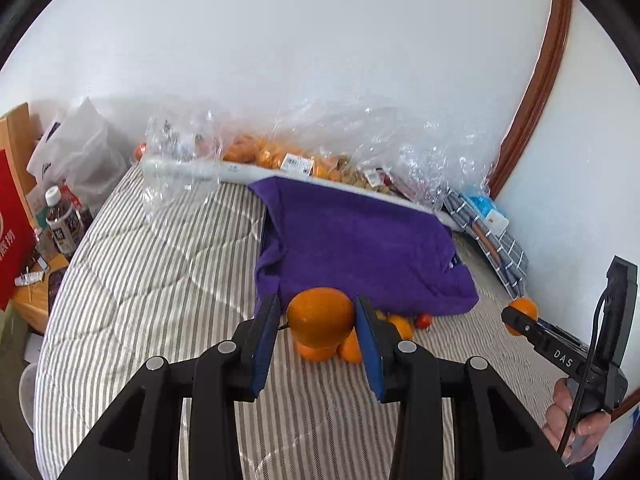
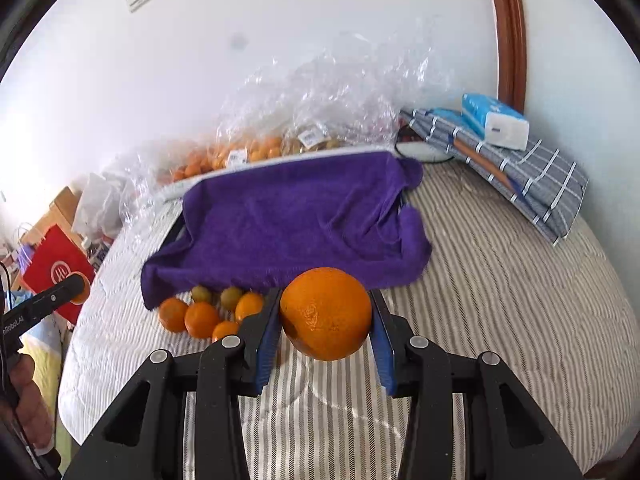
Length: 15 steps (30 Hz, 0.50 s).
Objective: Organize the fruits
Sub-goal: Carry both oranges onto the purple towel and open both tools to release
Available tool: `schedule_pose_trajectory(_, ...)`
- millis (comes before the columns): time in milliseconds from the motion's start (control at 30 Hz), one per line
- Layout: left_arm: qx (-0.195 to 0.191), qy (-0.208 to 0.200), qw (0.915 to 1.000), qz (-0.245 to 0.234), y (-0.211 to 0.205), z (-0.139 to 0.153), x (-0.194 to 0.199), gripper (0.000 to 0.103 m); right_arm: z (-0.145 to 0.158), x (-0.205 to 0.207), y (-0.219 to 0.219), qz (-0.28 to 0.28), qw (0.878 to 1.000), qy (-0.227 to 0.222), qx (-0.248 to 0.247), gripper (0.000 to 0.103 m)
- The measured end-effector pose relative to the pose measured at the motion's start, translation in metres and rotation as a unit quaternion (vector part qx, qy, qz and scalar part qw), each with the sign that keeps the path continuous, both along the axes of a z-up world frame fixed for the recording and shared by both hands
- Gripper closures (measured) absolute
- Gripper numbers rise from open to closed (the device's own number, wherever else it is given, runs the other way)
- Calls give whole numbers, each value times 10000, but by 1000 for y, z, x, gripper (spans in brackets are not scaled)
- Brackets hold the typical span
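Note:
My left gripper (image 1: 318,312) is shut on an orange (image 1: 320,316), held above the striped bed. In the right wrist view my right gripper (image 2: 326,314) is shut on a larger orange (image 2: 326,314), also clear of the bed. Several small oranges (image 2: 200,318) and two greenish fruits (image 2: 230,297) lie on the bed just in front of a purple towel (image 2: 288,212) draped over a tray. The same loose fruit (image 1: 400,326) shows past my left fingers, with a small red one (image 1: 423,321). The right gripper with its orange (image 1: 524,312) appears at the right edge of the left wrist view.
Clear plastic bags of oranges (image 1: 272,156) lie along the wall behind the towel. A folded checked cloth (image 2: 532,180) with a tissue pack (image 2: 496,120) sits at the right. Bottles (image 1: 60,224) and a red bag (image 1: 12,236) stand left of the striped bedcover (image 1: 160,280).

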<state>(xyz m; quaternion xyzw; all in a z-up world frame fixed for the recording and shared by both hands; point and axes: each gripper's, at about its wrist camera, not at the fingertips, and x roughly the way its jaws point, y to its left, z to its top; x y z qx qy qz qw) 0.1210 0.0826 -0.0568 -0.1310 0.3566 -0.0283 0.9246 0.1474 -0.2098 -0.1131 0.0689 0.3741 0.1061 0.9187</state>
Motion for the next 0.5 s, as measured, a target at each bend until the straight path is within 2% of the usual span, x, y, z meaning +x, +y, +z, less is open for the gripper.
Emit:
schedule_pose_trajectory(300, -32, -176, 9998, -65, -13, 24, 37, 67, 25, 15, -5, -44, 9998, -195, -71, 61)
schedule_pose_trajectory(500, 23, -249, 9996, -97, -18, 31, 70, 67, 38, 39, -5, -84, 9994, -330, -54, 61)
